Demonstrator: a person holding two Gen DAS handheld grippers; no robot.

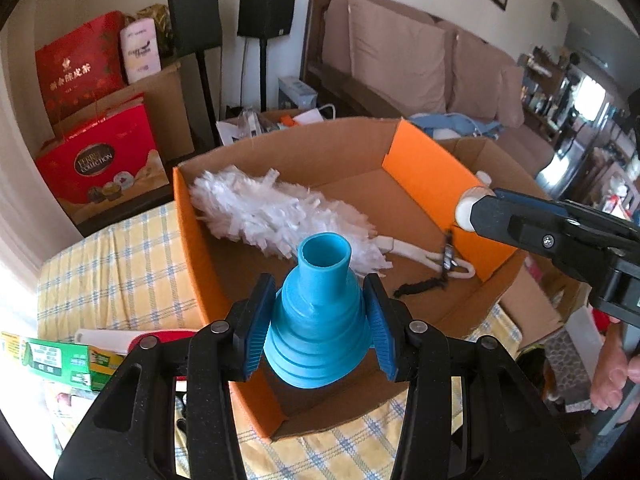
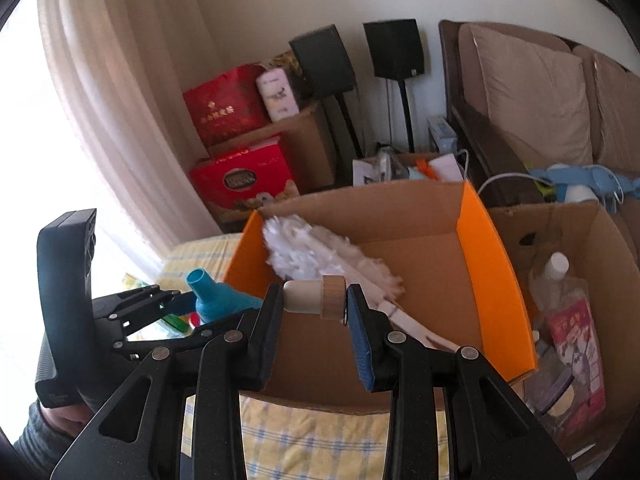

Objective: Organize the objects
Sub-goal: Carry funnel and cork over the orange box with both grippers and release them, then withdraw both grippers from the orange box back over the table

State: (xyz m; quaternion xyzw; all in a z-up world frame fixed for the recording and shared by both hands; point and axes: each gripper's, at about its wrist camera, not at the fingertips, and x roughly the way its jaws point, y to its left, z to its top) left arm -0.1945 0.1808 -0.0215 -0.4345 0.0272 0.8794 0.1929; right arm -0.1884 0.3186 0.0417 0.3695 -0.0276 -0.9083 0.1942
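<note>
Resting in tool [image 1: 318, 316], ribbed blue funnel [image 1: 318, 320]

Two wrist fisheyes ride close behind their jaws, angled steeply down into one open cardboard box [image 1: 280, 160] [image 2: 360, 208]; both share its white duster [image 1: 272, 212] [image 2: 320, 252], and each catches the other gripper.

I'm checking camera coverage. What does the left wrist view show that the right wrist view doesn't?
Only the left wrist view: the black strap lying in the box by the duster's handle, and a white and red tool on the cloth. Only the right wrist view: a second carton holding a clear bottle. Both show the orange box, white duster, blue funnel and wooden stopper.
</note>
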